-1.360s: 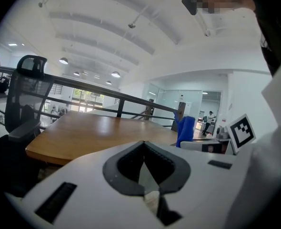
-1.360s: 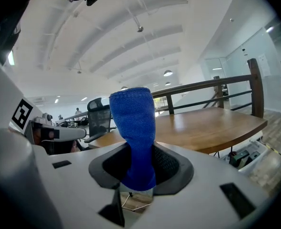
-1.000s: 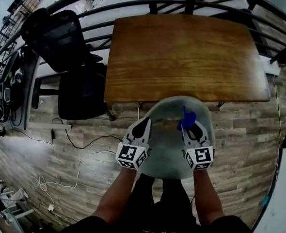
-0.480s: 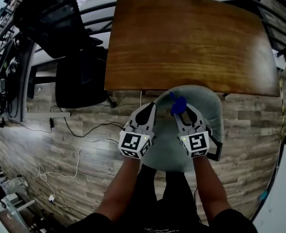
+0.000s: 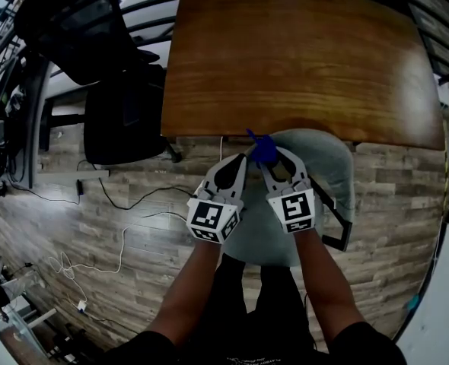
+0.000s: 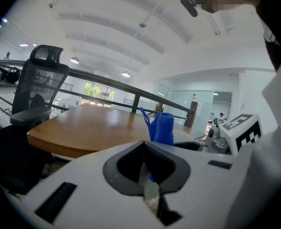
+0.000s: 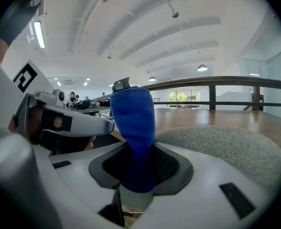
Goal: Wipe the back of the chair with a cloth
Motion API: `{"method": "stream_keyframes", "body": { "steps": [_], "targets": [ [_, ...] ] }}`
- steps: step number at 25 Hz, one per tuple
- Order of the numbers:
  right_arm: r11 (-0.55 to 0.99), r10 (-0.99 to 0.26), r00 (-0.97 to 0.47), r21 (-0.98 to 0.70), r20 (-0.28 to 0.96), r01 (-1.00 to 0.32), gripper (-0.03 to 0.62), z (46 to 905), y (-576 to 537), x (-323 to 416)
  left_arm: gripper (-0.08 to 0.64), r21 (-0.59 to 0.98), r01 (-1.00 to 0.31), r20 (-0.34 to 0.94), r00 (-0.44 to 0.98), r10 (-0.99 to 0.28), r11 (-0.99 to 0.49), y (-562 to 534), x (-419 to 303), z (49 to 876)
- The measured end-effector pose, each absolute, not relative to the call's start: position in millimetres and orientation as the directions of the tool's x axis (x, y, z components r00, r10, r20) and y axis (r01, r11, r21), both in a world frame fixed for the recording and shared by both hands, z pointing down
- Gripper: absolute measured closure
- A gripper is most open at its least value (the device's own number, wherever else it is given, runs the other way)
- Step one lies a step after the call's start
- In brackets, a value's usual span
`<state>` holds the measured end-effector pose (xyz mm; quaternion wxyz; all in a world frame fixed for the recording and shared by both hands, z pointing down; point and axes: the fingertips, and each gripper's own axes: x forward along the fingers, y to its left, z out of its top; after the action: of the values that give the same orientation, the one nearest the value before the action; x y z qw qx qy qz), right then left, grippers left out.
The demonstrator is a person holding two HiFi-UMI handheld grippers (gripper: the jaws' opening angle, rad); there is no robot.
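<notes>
Gripping the blue cloth [image 5: 263, 149], the right gripper [image 5: 269, 158] is seen at frame centre, by the upper-left rim of the grey chair [image 5: 323, 166]. The left gripper [image 5: 240, 163] is closed on nothing (just beside its partner). If dragged over that rough fabric, the narrowly pinched cloth could be pulled free.

I count two grippers, the left gripper [image 5: 240, 160] and the right gripper [image 5: 271, 158], and one blue cloth [image 5: 263, 149]. Two chairs: one grey upholstered chair [image 5: 327, 169] and one black office chair [image 5: 122, 124]. One wooden table [image 5: 300, 59]. Two floor cables: one white cable [image 5: 118, 263] and one black cable [image 5: 137, 198].
</notes>
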<state>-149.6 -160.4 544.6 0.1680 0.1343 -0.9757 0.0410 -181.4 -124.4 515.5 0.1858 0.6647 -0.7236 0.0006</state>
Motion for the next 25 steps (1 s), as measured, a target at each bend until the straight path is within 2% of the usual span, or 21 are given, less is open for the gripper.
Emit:
{"method": "stream_keyframes", "body": {
  "steps": [4,16,25],
  "targets": [
    [0.949,-0.277,-0.900,-0.050,0.336,-0.311,0.472,545,-162,-152,0.561,0.247,-0.962,0.279,-0.047,-0.959,0.119,-122,-178,521],
    [0.957,-0.241,-0.910,-0.073,0.338,-0.280,0.472,543,-172,-143,0.561,0.246,-0.962,0.289,-0.043,-0.956,0.118,-132,-174,522],
    [0.950,-0.260,-0.903,-0.075,0.341,-0.302,0.472,542,-188,-128,0.561,0.244,-0.965,0.293,-0.022,-0.956,0.097,-146,-165,524]
  ]
}}
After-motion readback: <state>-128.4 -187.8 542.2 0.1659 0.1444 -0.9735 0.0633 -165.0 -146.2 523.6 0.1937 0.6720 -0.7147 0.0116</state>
